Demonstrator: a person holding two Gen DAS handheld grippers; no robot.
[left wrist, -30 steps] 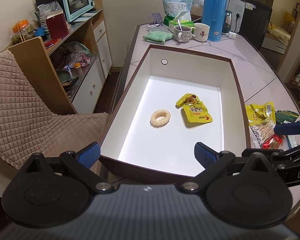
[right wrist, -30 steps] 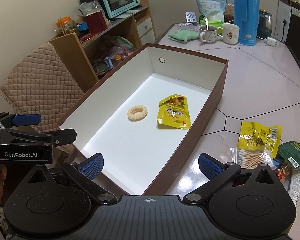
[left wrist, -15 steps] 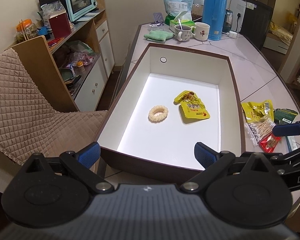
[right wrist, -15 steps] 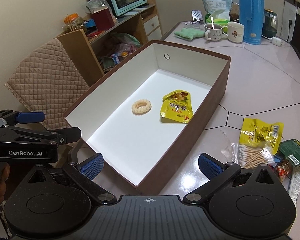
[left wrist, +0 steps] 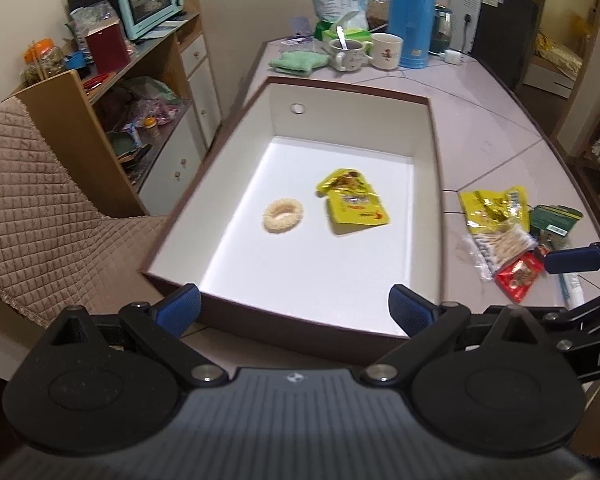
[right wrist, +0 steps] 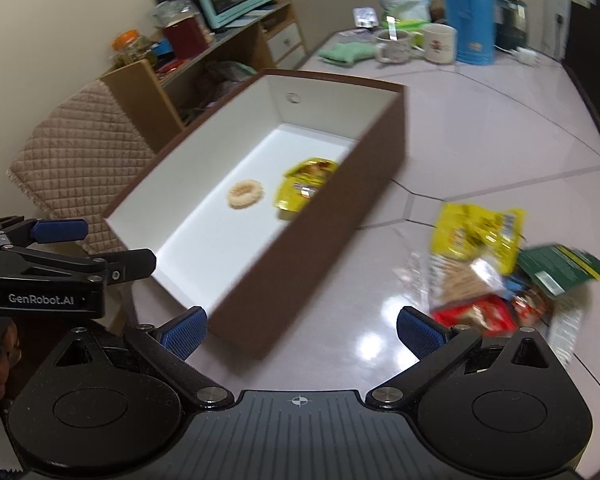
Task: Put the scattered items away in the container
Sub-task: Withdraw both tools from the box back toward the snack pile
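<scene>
Left gripper (left wrist: 294, 310) jaws wide apart, nothing between, poised over near rim of brown box (left wrist: 436, 184). Right gripper (right wrist: 302, 330) likewise spread wide, empty, above bare tabletop (right wrist: 480, 132) beside box's near corner. Inside box: beige ring (left wrist: 283, 216) near centre, yellow pouch (left wrist: 354, 202) just beside it at 3 o'clock. Outside, at 3 o'clock of box: yellow packet (left wrist: 494, 204), cotton swabs (left wrist: 500, 242), red sachet (left wrist: 520, 274), green packet (left wrist: 554, 218), clustered and overlapping. Right-wrist view motion-blurred.
</scene>
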